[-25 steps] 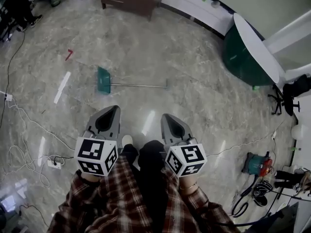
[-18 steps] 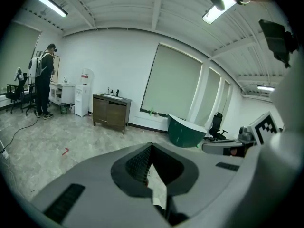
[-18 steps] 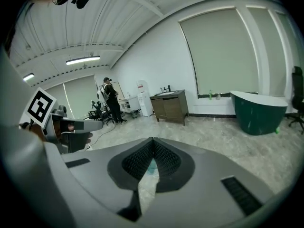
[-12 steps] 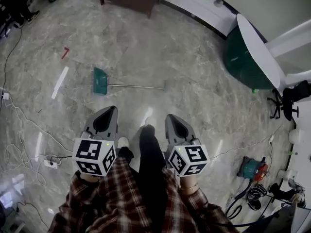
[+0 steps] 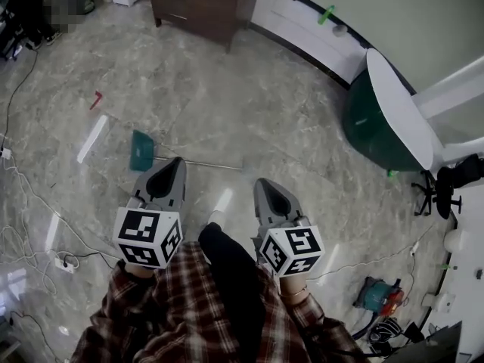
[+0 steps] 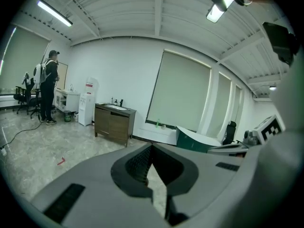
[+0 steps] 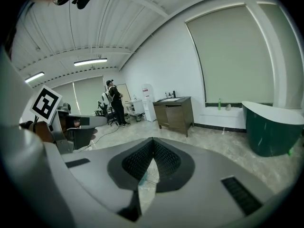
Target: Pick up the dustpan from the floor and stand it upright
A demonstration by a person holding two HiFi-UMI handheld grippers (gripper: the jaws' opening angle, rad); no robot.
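Reaching the dustpan [image 5: 141, 150] looks to be the step in hand: it lies flat on the floor [image 5: 249, 104] just beyond the left gripper [image 5: 176, 162], green pan to the left, thin handle [image 5: 200, 162] running right toward the right gripper [image 5: 261, 182]. Both grippers have their jaws together with nothing between them, and neither touches it. Next, one needs to part its jaws, drop to the handle and clamp it. Whether anything lies in the pan is too small to tell; the far cabinet [image 5: 200, 2] is closed
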